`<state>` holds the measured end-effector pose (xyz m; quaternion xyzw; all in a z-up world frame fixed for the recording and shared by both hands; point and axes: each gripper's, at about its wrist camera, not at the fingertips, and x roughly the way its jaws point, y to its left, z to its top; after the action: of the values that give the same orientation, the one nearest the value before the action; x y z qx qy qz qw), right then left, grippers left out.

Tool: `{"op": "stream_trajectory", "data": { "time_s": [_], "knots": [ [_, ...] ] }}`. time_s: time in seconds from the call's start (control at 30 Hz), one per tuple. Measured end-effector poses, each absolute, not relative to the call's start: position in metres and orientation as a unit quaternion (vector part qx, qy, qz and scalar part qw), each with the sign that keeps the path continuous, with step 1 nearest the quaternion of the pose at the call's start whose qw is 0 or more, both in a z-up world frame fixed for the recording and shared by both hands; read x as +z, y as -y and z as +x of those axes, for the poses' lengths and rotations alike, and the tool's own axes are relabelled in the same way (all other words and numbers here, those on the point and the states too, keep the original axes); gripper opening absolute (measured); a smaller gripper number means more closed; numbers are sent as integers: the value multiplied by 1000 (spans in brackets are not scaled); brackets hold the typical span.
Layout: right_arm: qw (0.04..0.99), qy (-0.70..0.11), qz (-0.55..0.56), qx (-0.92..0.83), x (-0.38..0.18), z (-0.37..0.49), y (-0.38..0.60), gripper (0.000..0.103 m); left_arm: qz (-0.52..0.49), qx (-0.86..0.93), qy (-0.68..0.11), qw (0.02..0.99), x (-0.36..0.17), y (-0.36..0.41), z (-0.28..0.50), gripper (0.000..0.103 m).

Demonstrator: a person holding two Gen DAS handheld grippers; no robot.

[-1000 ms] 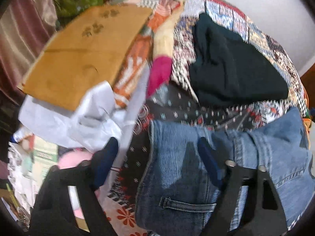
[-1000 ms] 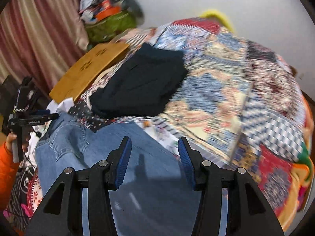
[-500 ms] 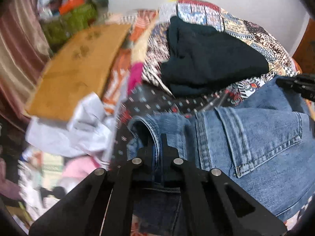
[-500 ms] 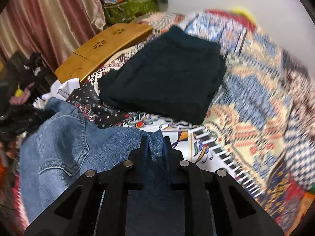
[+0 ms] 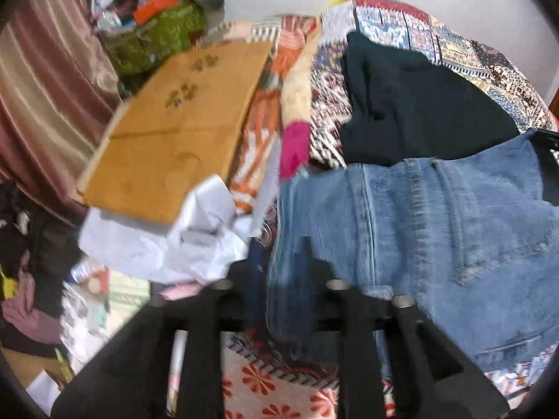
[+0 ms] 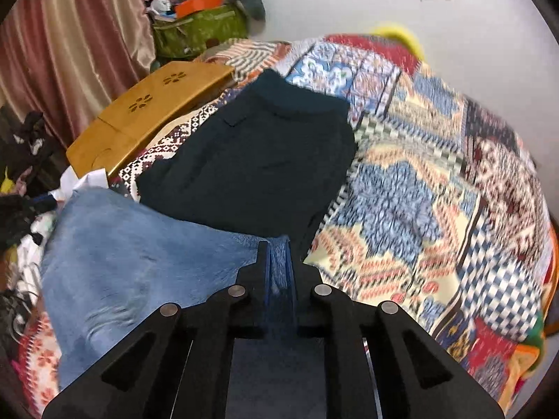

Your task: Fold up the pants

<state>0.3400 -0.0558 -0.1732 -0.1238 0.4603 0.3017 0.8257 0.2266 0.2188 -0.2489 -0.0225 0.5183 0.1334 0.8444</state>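
Observation:
Blue denim jeans [image 5: 436, 230] are held up over the patchwork bedspread [image 6: 436, 181], stretched between both grippers. My left gripper [image 5: 283, 255] is shut on the jeans' left edge near the waistband. My right gripper [image 6: 277, 255] is shut on the jeans' [image 6: 139, 255] other edge, with a fold of denim pinched between the fingers. The rest of the jeans hangs below both views. A folded dark garment [image 6: 255, 160] lies on the bed beyond the jeans; it also shows in the left wrist view [image 5: 419, 104].
A wooden lap tray [image 5: 174, 132] lies at the bed's left side over crumpled white paper [image 5: 181, 237]. A green bag [image 6: 199, 31] with clutter stands by the pink curtain [image 6: 70, 45]. Clothes and clutter cover the floor at left.
Both grippers were open a second ago and have closed on the jeans' edges. They have since lifted the denim and carried it toward the dark garment.

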Motion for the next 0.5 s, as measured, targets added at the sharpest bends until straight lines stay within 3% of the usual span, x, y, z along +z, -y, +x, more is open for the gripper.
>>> {"op": "stream_trajectory", "data": {
  "time_s": [0.03, 0.07, 0.13, 0.23, 0.5],
  "knots": [
    [826, -462, -117, 302, -170, 338, 60, 17, -41, 124, -513, 848, -246, -221, 221, 57],
    [828, -458, -110, 303, -163, 333, 65, 20, -55, 121, -500, 855, -240, -222, 214, 68],
    [839, -441, -106, 300, -149, 321, 78, 36, -64, 126, -476, 868, -228, -222, 200, 73],
    [860, -410, -102, 287, -126, 299, 108, 44, -78, 122, -468, 872, -220, -220, 185, 84],
    [895, -390, -75, 206, -109, 241, 197, 46, -170, 72, -506, 843, -247, -206, 166, 84]
  ]
}}
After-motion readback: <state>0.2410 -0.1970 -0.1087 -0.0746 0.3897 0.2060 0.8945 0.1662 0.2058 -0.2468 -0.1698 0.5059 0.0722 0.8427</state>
